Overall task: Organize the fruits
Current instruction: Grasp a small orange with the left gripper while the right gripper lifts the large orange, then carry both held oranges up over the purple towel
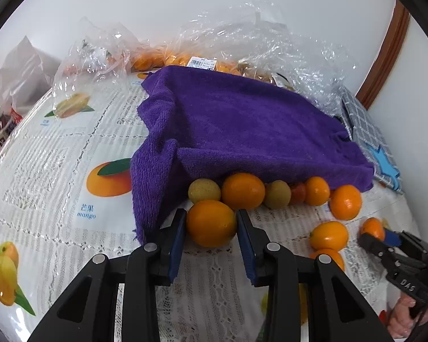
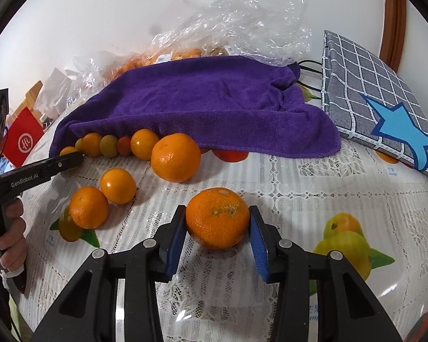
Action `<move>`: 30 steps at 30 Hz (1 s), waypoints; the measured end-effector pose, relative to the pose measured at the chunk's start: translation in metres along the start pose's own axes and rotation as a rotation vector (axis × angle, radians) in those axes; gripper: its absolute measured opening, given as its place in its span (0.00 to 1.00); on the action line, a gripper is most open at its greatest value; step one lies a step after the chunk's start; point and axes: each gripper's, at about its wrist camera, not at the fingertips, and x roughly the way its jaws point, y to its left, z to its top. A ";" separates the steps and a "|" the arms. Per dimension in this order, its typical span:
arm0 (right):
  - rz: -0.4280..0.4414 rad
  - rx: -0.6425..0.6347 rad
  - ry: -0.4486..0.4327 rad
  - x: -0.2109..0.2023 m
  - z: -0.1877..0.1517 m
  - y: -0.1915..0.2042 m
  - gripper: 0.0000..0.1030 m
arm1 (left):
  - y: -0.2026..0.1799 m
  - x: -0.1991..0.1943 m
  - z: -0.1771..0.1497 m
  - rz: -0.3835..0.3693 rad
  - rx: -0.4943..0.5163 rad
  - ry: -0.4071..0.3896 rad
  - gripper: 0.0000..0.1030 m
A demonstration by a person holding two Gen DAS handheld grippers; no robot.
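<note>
Reading "GenRobot.AI", the left hand-held gripper [image 2: 71,158] nears purple towel [image 2: 202,105].

Setting: home dining area. Evidence: desk [image 2: 299,176] under lace, fruit-print tablecloth [image 1: 57,154]; purple towel [image 1: 242,125]; crumpled grocery bags [image 1: 242,34]; checked fabric box [image 2: 365,85]; white wall [image 1: 157,0]; wooden trim [image 1: 385,54].

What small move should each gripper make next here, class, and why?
Probably lift each fruit. The left gripper has its blue pads against a smooth orange kumquat at the purple towel's edge; the right gripper brackets a rough-skinned orange mandarin on the lace tablecloth. Both fruits look gripped and ready for sorting.
</note>
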 end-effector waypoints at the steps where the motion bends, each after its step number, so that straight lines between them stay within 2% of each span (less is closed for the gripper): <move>1: -0.003 -0.001 -0.001 -0.001 -0.001 0.001 0.41 | 0.000 -0.002 -0.001 -0.001 0.004 0.001 0.33; 14: -0.010 0.042 -0.018 -0.014 0.003 -0.001 0.41 | 0.000 -0.049 0.001 0.055 0.005 -0.069 0.32; 24: -0.022 0.018 -0.116 -0.047 0.044 -0.001 0.41 | 0.000 -0.080 0.034 0.077 -0.008 -0.158 0.32; 30: -0.036 -0.009 -0.169 -0.061 0.075 0.002 0.41 | 0.003 -0.101 0.064 0.068 -0.037 -0.245 0.32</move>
